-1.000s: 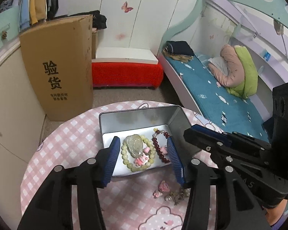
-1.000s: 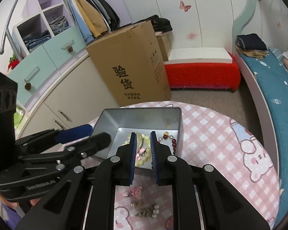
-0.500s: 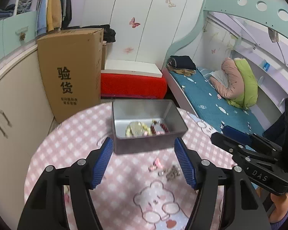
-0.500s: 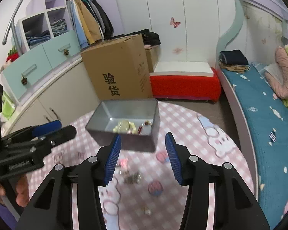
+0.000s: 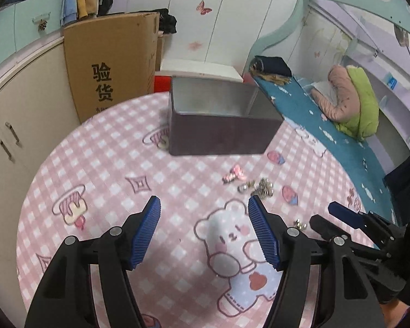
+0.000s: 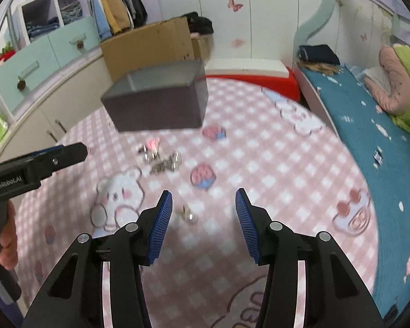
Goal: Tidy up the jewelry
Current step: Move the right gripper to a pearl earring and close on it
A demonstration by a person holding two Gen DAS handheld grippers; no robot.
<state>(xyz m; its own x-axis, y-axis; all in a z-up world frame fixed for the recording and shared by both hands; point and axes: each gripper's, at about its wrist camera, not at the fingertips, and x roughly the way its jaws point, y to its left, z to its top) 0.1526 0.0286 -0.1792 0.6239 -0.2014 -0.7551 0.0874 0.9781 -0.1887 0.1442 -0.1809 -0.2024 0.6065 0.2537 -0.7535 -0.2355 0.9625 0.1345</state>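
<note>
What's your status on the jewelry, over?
Left gripper and right gripper open, empty, above the table. Pink charm, silver cluster and pearl earring loose on tablecloth, outside tin. Nothing blocking.

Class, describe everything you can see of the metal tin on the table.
The tin is a rectangular, lidless box of dull grey metal with straight walls and a thin rim. It stands upright on the far part of the pink checked tablecloth, one long wall facing the cameras. Its floor is hidden from both views. Neither gripper touches it; loose jewelry lies on the cloth just in front, apart from it.
</note>
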